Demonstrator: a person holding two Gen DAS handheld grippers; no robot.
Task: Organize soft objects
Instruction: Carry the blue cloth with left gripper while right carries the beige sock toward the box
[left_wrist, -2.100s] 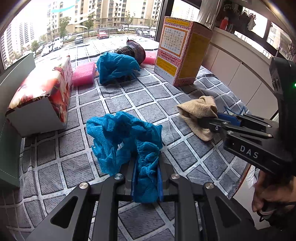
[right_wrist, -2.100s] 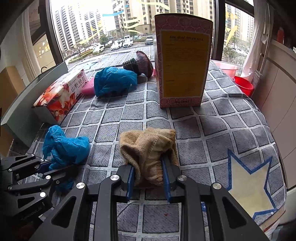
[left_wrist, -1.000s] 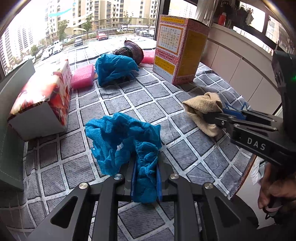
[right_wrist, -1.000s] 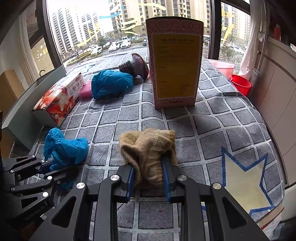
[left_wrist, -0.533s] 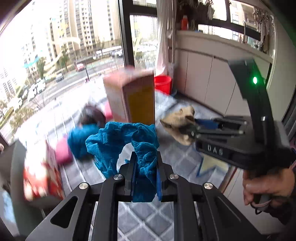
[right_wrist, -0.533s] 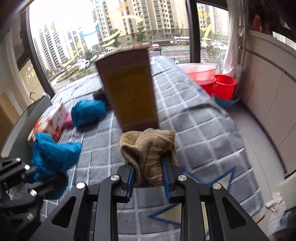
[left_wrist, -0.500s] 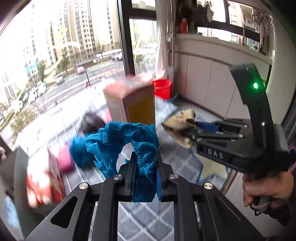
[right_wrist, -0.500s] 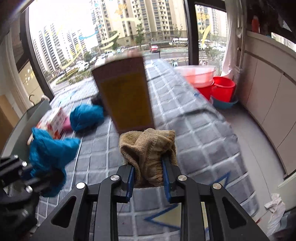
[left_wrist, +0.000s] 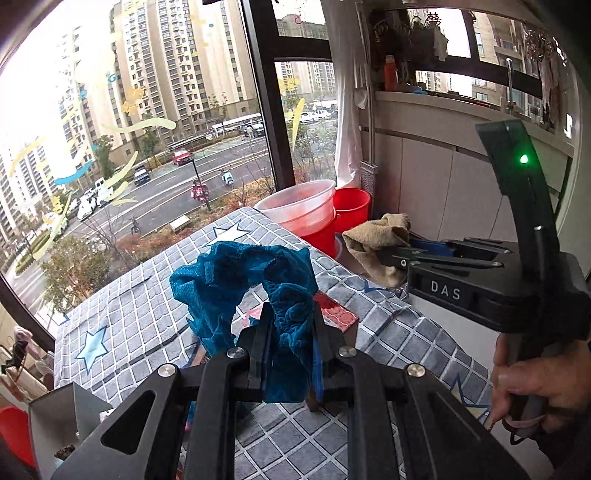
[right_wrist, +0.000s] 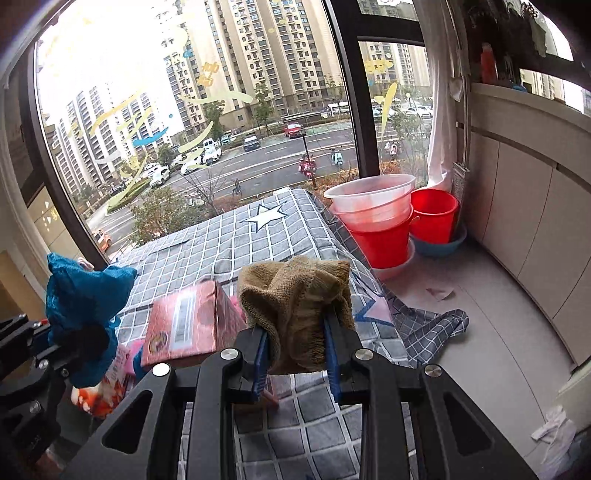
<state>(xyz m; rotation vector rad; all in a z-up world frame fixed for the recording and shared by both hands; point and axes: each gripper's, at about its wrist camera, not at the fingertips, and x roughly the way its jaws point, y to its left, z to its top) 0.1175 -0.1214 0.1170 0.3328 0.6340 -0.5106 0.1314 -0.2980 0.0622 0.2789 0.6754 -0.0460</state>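
I've got the blue cover (left_wrist: 280, 295) clamped in my left gripper (left_wrist: 288, 354) and the tan cloth (right_wrist: 295, 306) in my right gripper (right_wrist: 295, 354) — both lifted, neither placed yet.

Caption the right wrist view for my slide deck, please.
Right gripper clamps a tan knit above the checked cloth, red buckets beyond.

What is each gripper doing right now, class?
Left gripper: closed on the blue cloth.
Right gripper: closed on the tan knitted cloth.
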